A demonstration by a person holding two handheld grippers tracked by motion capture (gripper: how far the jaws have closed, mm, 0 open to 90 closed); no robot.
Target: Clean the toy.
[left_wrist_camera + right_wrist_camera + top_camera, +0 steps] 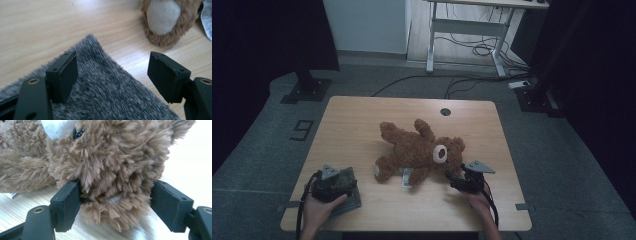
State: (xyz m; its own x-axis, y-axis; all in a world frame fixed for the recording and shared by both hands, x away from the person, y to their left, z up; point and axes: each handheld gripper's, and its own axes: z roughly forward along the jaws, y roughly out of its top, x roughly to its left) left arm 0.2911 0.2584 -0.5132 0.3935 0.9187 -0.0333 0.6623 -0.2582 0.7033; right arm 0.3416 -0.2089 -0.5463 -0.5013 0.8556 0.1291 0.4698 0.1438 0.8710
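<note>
A brown teddy bear (419,150) lies across the middle of the wooden table (362,115), its head toward the right. My right gripper (454,177) is at that head. In the right gripper view the right gripper (116,200) stands open with the furry lower part of the bear's head (112,157) between its jaws, and the left jaw touches the fur. My left gripper (343,177) is at the near left, open over a grey furry cloth (351,202). In the left gripper view the left gripper (112,72) hovers above the cloth (107,95), with the bear's white-soled foot (163,17) beyond.
A white label (406,177) lies by the bear's lower paw, near the table's front. A round cable hole (445,111) sits at the table's far edge. Behind the table are a desk frame (462,27), floor cables and black stand bases (304,90).
</note>
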